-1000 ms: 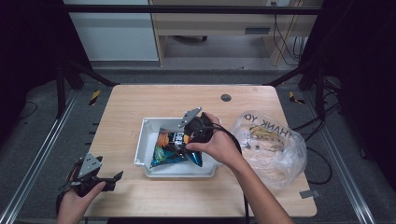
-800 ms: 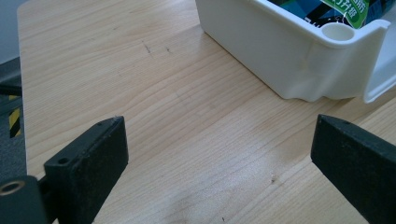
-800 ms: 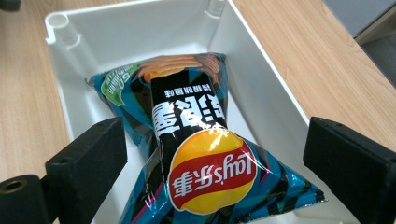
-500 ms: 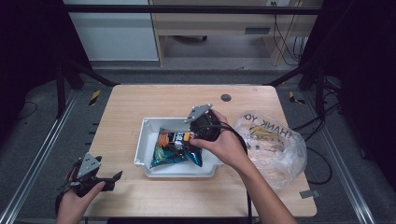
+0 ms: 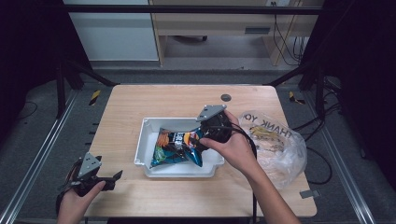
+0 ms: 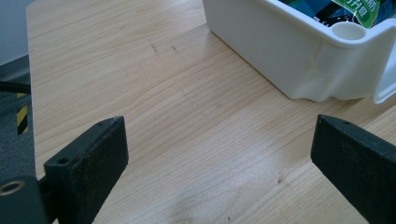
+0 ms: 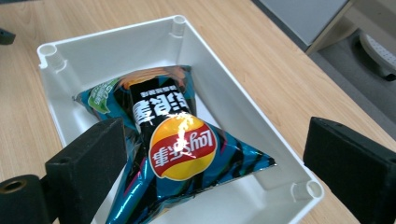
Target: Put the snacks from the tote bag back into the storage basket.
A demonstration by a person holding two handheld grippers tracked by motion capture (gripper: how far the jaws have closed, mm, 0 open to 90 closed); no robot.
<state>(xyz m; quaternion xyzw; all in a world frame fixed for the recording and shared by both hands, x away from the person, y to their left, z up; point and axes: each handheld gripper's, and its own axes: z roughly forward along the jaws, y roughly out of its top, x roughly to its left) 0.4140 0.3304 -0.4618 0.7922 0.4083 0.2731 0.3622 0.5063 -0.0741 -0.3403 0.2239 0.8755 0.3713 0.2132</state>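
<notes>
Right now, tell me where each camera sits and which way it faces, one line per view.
High view: fixed above the person's side, looking forward and down on the table; both forearms, left gripper and right gripper show.
Left gripper view: rides the left gripper, looking low along the tabletop toward the bin's corner; its open jaws show.
Right gripper view: rides the right gripper, looking down into the bin at the chip bag; its open jaws show.
Shared: all three show the bin and chip bag.

The right gripper (image 5: 205, 135) is drawn back from the chip bag (image 5: 180, 145) toward the right rim of the white bin (image 5: 144, 140). Its jaws are now spread wide, and the bag is left lying loose in the bin.
</notes>
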